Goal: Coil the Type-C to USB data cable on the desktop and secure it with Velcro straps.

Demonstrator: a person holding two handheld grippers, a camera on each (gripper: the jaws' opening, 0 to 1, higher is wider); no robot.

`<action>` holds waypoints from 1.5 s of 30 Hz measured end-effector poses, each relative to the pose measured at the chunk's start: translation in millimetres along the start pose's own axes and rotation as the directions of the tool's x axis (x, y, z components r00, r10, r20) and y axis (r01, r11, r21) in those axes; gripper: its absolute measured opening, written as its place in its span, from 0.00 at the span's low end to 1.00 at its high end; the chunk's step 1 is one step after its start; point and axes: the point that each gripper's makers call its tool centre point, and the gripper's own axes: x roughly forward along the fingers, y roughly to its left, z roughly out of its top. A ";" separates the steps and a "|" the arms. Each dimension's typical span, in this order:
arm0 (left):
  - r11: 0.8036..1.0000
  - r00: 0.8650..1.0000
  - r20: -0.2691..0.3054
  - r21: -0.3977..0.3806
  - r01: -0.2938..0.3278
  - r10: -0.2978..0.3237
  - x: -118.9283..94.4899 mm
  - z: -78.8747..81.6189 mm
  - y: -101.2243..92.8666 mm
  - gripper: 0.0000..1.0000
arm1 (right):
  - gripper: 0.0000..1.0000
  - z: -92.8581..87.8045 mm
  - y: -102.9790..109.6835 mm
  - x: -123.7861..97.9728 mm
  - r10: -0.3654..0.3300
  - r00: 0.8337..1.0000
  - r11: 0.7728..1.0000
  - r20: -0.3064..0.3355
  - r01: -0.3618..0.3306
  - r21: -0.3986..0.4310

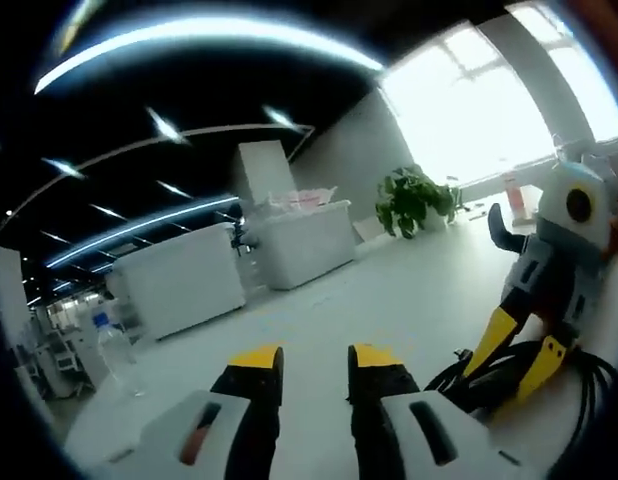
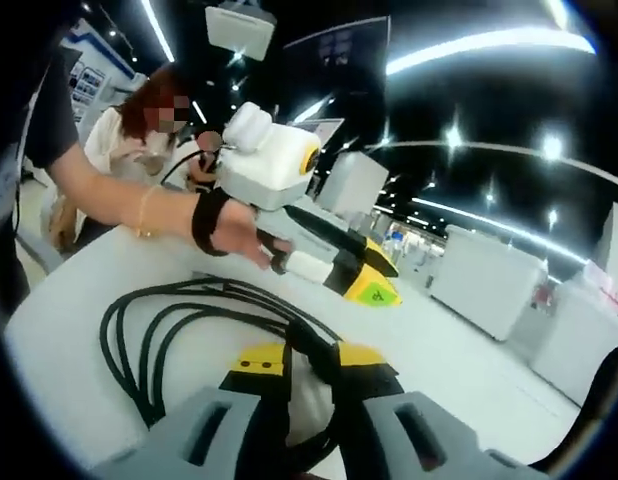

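On the white desktop (image 2: 69,320), right gripper (image 2: 311,362) clamps the coiled cable (image 2: 179,310); left gripper (image 1: 314,362) gapes near a bottle (image 1: 117,355).

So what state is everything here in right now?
Black cable: coiled in loops on the white table, no strap visible.
Right gripper: fingers closed on the cable.
Left gripper: fingers apart, holding nothing.
Water bottle: upright.

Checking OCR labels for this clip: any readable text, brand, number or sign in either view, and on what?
None can be read.
Wall posters behind the people: print too small and blurred.
Small mark on the left tool's yellow tip: blurred.
Bottle on the table: nothing legible.
Cable: no visible print.
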 end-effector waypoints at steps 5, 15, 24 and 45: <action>0.998 0.999 -0.023 -0.061 -0.032 0.031 -1.6 -5.1 6.4 0.33 | 0.07 3.2 0.6 2.5 0.002 1.000 1.000 0.019 -0.002 -0.021; 0.998 0.996 -0.060 -0.005 -0.063 0.063 -4.0 -9.9 4.0 0.37 | 0.02 14.8 -9.0 1.4 -0.026 0.998 0.999 0.058 0.027 -0.023; 0.995 0.994 -0.088 0.077 -0.056 0.063 -2.6 -14.9 -1.1 0.37 | 0.02 10.3 -29.1 9.5 -0.073 0.997 0.995 0.033 0.070 0.077; 0.989 0.984 -0.180 0.139 0.042 -0.016 0.0 -34.1 -24.1 0.17 | 0.04 -40.1 -77.0 29.5 -0.172 0.962 0.883 -0.212 0.246 0.399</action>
